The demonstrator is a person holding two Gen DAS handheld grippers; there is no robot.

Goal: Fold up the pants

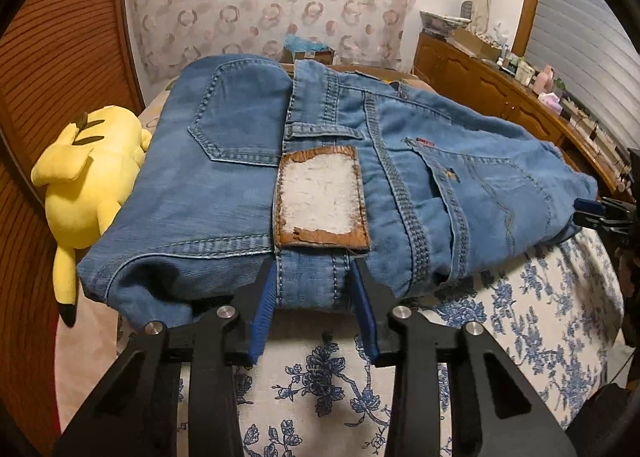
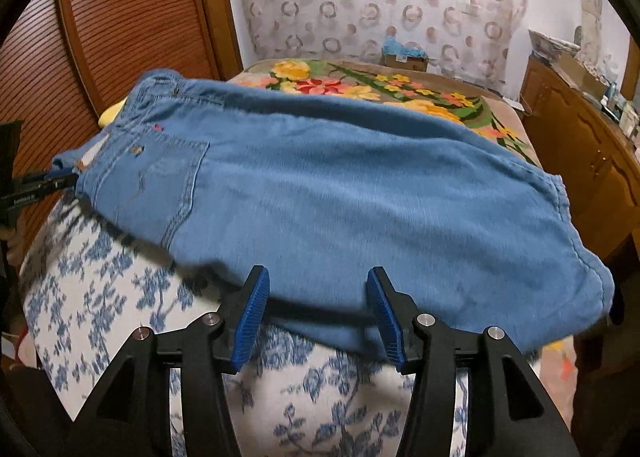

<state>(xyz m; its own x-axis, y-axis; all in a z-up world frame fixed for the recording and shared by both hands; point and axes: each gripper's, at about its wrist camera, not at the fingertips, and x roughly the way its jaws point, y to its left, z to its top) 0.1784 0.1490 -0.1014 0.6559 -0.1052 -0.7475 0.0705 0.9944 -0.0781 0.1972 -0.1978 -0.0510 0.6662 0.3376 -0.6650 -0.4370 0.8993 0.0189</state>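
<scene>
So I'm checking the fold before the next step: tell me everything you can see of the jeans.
The jeans are light blue denim, already folded along their length, lying across a blue-flowered bedcover. The waistband faces the left gripper, whose fingers straddle its edge; pressing cannot be told. A worn brown leather patch, back pockets and a small red tab show. A yellow plush toy lies beside them. The right gripper stands open at the leg's edge.

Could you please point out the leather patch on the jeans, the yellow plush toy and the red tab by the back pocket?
leather patch (image 1: 320,199): left wrist view, worn white centre.
yellow plush toy (image 1: 86,193): left wrist view, body.
red tab (image 1: 425,142): left wrist view, its face.
</scene>
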